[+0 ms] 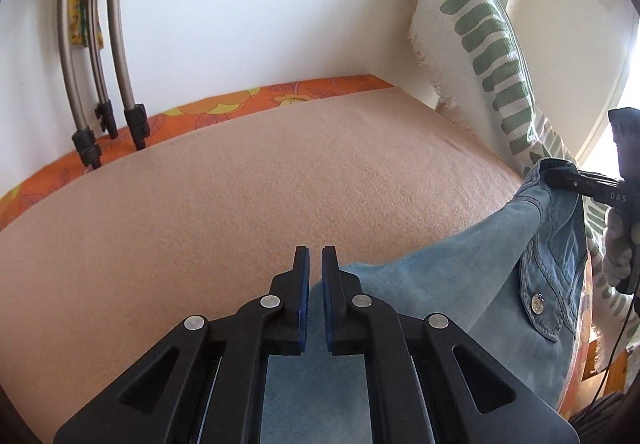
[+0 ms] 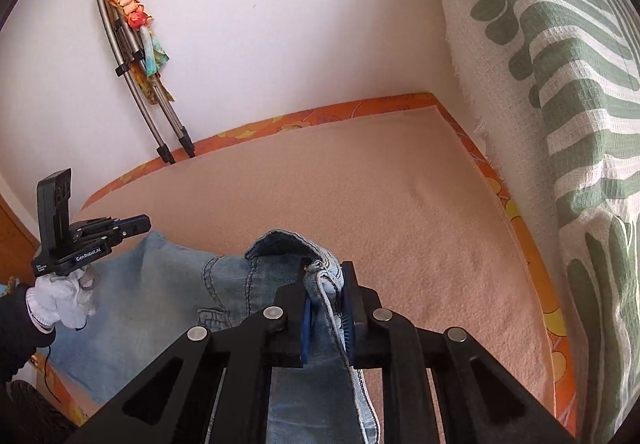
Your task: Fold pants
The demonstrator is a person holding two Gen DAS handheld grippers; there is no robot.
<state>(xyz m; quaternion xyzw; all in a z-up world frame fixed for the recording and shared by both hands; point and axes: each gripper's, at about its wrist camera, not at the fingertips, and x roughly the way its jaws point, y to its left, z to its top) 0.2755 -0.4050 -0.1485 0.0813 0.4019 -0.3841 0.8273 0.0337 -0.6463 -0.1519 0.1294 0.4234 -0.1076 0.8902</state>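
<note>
Right wrist view: right claw (image 2: 326, 308) clamps the jeans (image 2: 224, 284) waistband; left claw (image 2: 134, 225) is clenched on their edge.

I see light blue denim pants (image 2: 224, 284) on a peach blanket (image 1: 240, 172) edged by an orange floral sheet (image 1: 224, 100). A white cushion (image 2: 560, 56) carries green wavy stripes.

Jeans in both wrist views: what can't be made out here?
- Left wrist view: whether the left gripper pinches the jeans; its own fingers hide the contact.
- Both views: the jeans' legs run off the bottom edge, so their lay is unknown.
- Right wrist view: the right gripper clamps the waistband; how many layers, its pads hide.
</note>
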